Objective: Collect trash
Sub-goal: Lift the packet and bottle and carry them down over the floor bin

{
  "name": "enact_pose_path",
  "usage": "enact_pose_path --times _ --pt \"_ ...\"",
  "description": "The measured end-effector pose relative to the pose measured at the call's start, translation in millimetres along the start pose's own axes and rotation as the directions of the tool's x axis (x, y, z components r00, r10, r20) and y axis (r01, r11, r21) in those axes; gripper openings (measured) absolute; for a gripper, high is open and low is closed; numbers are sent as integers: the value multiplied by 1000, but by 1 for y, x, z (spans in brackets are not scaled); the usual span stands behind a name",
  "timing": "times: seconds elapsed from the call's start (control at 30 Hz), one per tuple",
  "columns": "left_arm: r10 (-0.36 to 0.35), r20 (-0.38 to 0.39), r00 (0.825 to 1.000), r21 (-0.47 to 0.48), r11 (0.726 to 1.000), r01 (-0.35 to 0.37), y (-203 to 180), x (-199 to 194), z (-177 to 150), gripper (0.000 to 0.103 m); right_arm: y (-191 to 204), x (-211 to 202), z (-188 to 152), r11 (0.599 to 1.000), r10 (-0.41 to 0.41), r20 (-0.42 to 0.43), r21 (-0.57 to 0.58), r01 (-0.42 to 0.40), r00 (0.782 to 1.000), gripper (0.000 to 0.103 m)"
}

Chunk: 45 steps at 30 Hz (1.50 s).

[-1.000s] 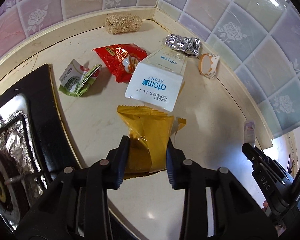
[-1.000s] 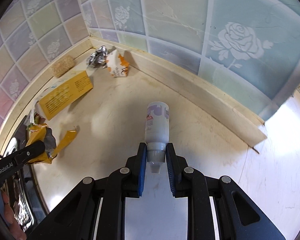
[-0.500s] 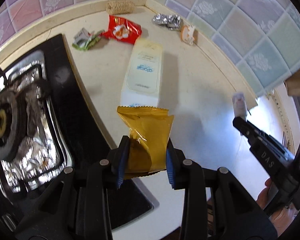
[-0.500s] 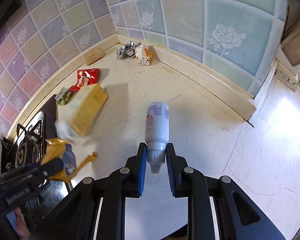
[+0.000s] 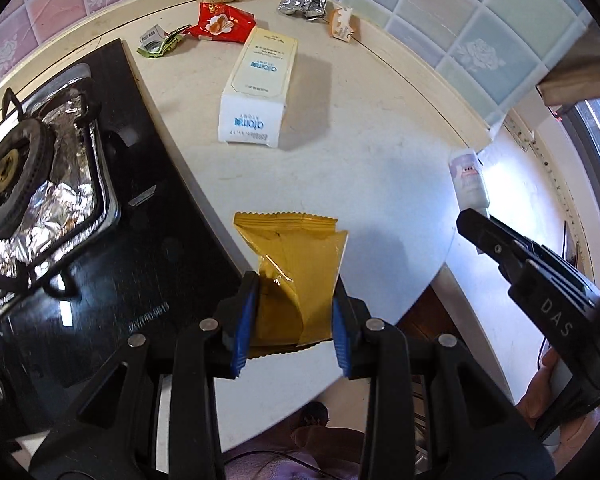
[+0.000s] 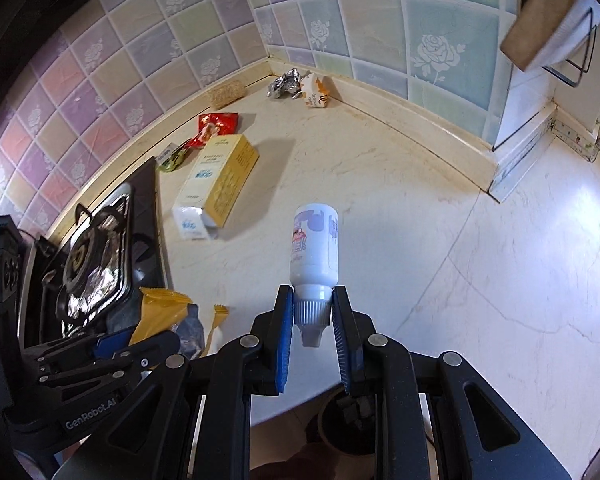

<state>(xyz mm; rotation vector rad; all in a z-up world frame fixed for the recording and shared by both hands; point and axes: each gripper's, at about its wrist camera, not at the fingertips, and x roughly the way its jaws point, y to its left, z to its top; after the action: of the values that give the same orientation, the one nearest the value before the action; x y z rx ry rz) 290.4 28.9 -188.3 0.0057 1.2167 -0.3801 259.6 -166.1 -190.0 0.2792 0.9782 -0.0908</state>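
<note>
yellow wrapper (image 5: 296, 280) clamped in left claw (image 5: 294, 326) | bottle (image 6: 315, 248) clamped in right claw (image 6: 312, 330) | right view only: dark bin (image 6: 348, 420) below counter edge

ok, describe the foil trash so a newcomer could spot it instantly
Find the back corner of the cream countertop, where the two rose-tiled walls meet. The crumpled silver foil wrapper lies there, beside an orange-and-white paper cup; it is the only shiny metallic piece.

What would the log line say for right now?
left claw: holds yellow wrapper | right claw: holds white bottle by cap | box, red packet: on counter
</note>
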Motion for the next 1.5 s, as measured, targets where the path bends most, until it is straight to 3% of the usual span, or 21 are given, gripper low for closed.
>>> enact_pose_path --times 0.37,0.53,0.83,1.13,1.5 --pt "21 41 999 -24 999 -20 -37 -33 -76 30 -19 -57 -77 990 118 4 -73 -118 993 19" --pt "21 60 998 -46 999 -18 -57 -46 -125 30 -34 -85 -119 980 169 5 -105 -167 986 19" --pt "4 15 1000 -79 997 -3 -78 -40 -201 30 -66 -98 -193 974 189 -67 -118 -196 980 19" --pt "2 -76 997 -64 998 -7 -78 11 -240 30 -101 -39 -255 984 156 -209 -56 -171 965 19" --pt "-31 -186 982 -32 999 25 -60 165 -275 30 -150 107 -348 997 65 -353 -12 -74 933 19"
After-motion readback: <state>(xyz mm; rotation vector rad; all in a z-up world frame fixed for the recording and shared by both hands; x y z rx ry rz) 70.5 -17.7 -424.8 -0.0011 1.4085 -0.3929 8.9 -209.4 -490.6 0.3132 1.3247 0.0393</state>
